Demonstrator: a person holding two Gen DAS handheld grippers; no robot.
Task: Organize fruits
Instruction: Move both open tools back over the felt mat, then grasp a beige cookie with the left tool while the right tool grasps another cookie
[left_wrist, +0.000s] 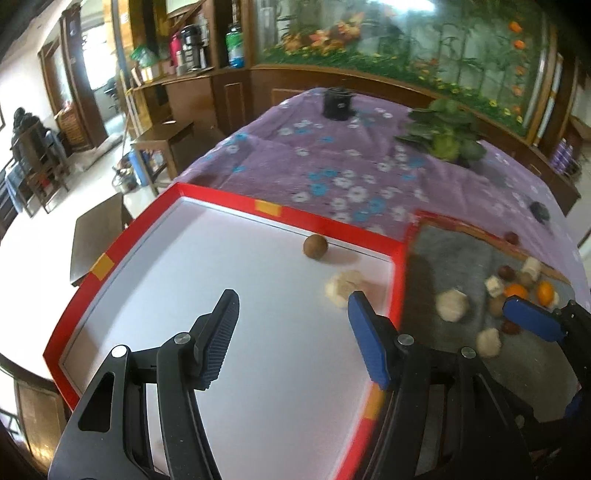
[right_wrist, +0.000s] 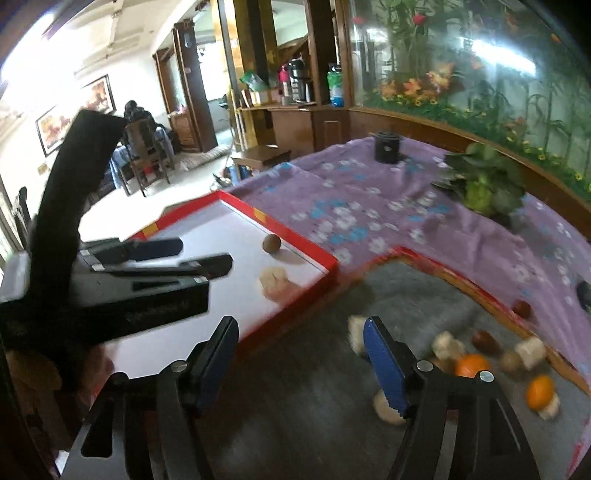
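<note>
Both grippers empty, two fruits already sorted into the white tray.

My left gripper (left_wrist: 291, 325) hangs over the red-rimmed white tray (left_wrist: 266, 208), jaws apart with nothing between them; a brown round fruit (left_wrist: 315, 248) rests against the far rim and a pale lumpy fruit (left_wrist: 345, 286) lies beside the right rim, which I take as the sorting destination. My right gripper (right_wrist: 299, 350), jaws likewise apart and empty, hovers over the grey tray (right_wrist: 424, 280), where oranges (right_wrist: 471, 365) and other pale and brown pieces lie bunched, probably the next pick.
</note>
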